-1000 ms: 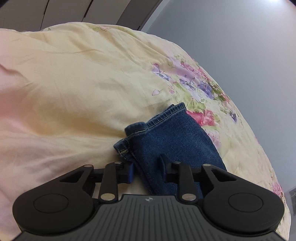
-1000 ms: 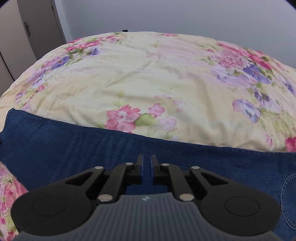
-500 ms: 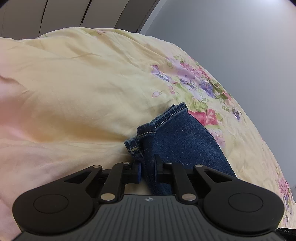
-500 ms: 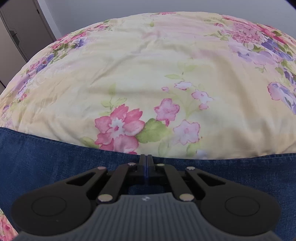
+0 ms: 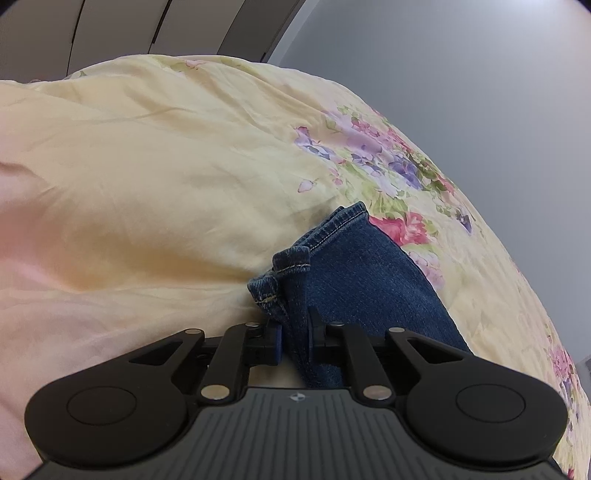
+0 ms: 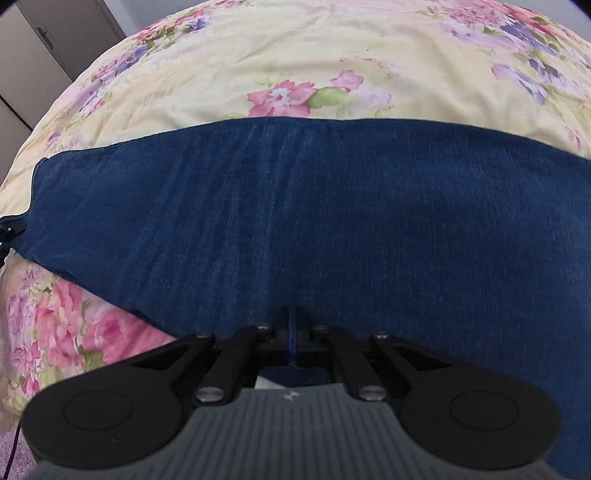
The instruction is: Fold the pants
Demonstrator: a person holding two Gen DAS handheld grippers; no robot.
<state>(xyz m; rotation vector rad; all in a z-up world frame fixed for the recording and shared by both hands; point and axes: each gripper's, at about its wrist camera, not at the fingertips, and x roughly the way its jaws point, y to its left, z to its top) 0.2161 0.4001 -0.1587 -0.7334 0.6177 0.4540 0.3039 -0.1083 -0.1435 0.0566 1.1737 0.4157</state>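
The blue denim pants (image 6: 332, 206) lie spread across a flowered bed. In the right wrist view they fill the middle and right. My right gripper (image 6: 293, 321) is shut on a pinch of the denim, and faint creases run out from its fingertips. In the left wrist view one pant leg (image 5: 354, 273) reaches away to its stitched hem (image 5: 332, 229). My left gripper (image 5: 295, 330) is shut on this leg just short of the hem, with bunched denim between its pads. The waist end is out of view.
A pale yellow duvet (image 5: 166, 184) with pink and purple flowers covers the bed. A grey wall (image 5: 461, 92) and cupboard doors (image 6: 62, 33) stand behind it. The bed's edge drops away at lower left (image 6: 22, 402), where a thin dark cable (image 6: 13, 446) hangs.
The left jaws closed on the pant leg near the hem and have held still since. The right jaws shut at the denim's edge, then that hand moved; denim now fills far more of its view.
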